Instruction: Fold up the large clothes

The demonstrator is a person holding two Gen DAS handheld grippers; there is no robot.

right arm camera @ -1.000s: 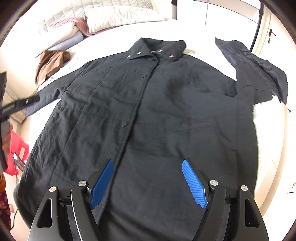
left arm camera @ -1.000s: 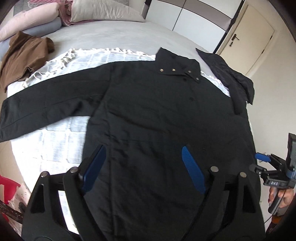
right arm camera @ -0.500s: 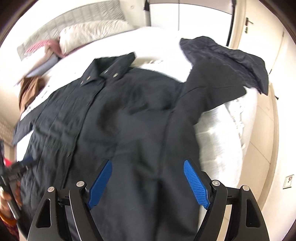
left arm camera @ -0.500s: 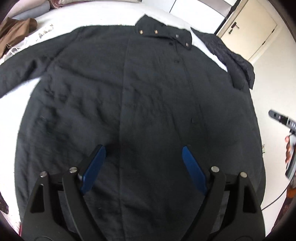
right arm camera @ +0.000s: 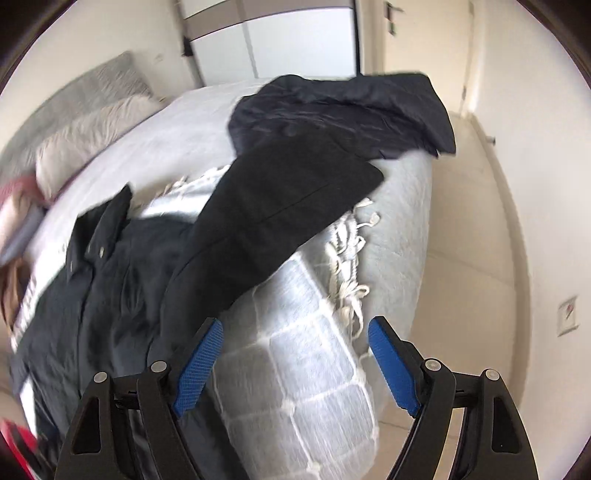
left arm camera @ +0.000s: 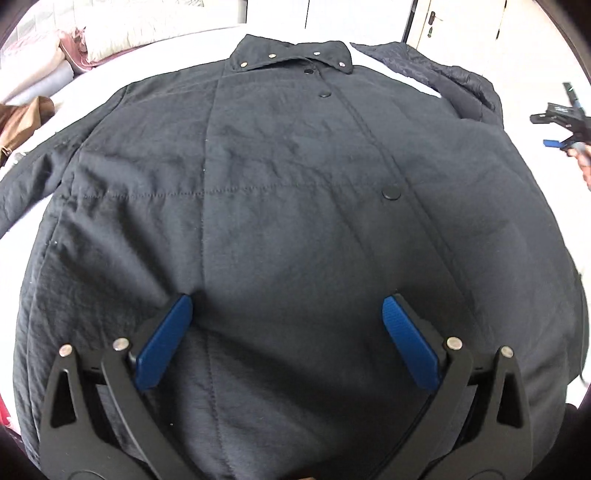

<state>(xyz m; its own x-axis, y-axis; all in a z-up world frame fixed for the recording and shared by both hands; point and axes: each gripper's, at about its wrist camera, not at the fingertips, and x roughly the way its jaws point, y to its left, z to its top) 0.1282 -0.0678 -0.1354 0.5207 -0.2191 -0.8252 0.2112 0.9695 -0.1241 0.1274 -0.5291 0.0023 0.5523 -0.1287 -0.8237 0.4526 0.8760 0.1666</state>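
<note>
A large black button-front coat (left arm camera: 295,206) lies spread face up on the bed, collar at the far end. My left gripper (left arm camera: 287,306) is open and empty, low over the coat's lower front. In the right wrist view the coat's body (right arm camera: 110,295) is at the left and its right sleeve (right arm camera: 273,214) stretches toward the bed's right edge. My right gripper (right arm camera: 295,330) is open and empty, over the white blanket near the sleeve's base. The right gripper also shows at the far right of the left wrist view (left arm camera: 561,122).
A white fringed blanket (right arm camera: 306,354) lies under the coat. A second dark garment (right arm camera: 351,110) is heaped at the bed's far right corner. Pillows (left arm camera: 122,29) and a brown garment (left arm camera: 22,122) lie at the head and left. Pale floor (right arm camera: 472,236) lies right of the bed.
My left gripper has moved right and lower over the coat's middle. My right gripper has swung right, from above the coat's front to the right sleeve and bed edge. Both stay open.
</note>
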